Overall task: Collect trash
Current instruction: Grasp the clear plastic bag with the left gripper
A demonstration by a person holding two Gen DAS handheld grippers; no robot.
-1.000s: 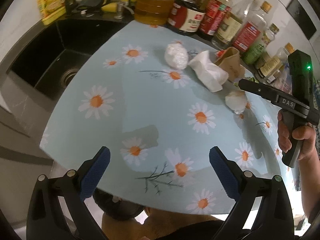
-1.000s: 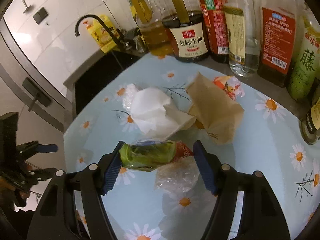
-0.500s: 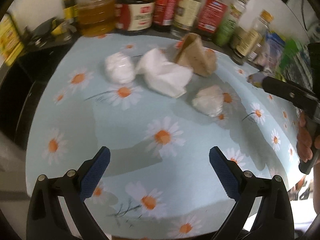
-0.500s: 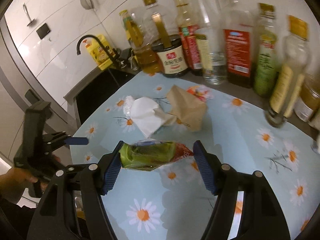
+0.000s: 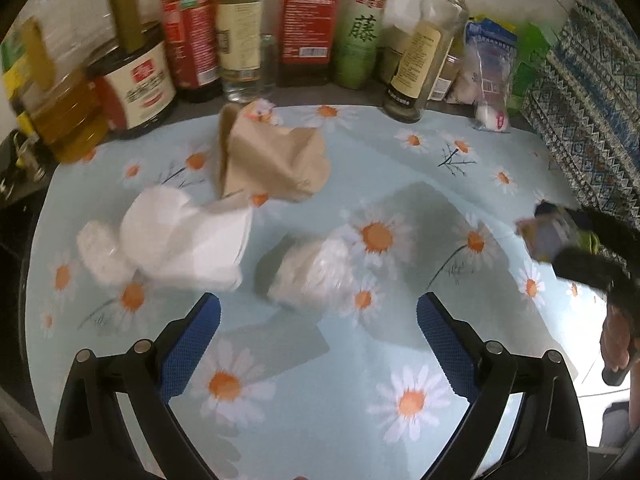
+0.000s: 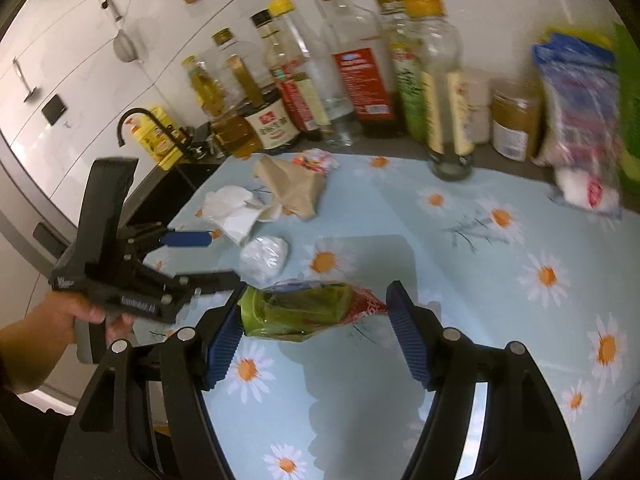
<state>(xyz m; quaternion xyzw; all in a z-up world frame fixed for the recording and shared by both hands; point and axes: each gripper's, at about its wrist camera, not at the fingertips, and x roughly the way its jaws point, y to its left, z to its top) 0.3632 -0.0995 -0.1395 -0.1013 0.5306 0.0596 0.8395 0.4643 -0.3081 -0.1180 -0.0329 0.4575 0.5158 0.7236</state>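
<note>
A green wrapper (image 6: pixel 298 312) is pinched in the right gripper (image 6: pixel 316 330) above the table (image 6: pixel 460 280), while the wide-spread left gripper (image 5: pixel 318 344) is poised before a plastic wad (image 5: pixel 310 274), which must next be straddled and clamped.

Both views are fisheye cameras riding on the hand-held grippers, each looking forward along its own two fingers.

The left wrist view sits close above the near edge of the desk (image 5: pixel 400 184) and faces steeply down and away, toward the row of bottles (image 5: pixel 308 24) along the far wall. The left gripper (image 5: pixel 318 344) frames the bottom of the picture.

The right wrist view looks from the right side at a shallower tilt, so it takes in the wall and the tap (image 6: pixel 134 124) at far left, with the right gripper (image 6: pixel 316 332) at the bottom.

Both views share the daisy-patterned desk top, the bottles, the brown paper (image 5: pixel 272 160) (image 6: pixel 296 188), the white tissue (image 5: pixel 184 236) (image 6: pixel 234 212), and each other's gripper.
</note>
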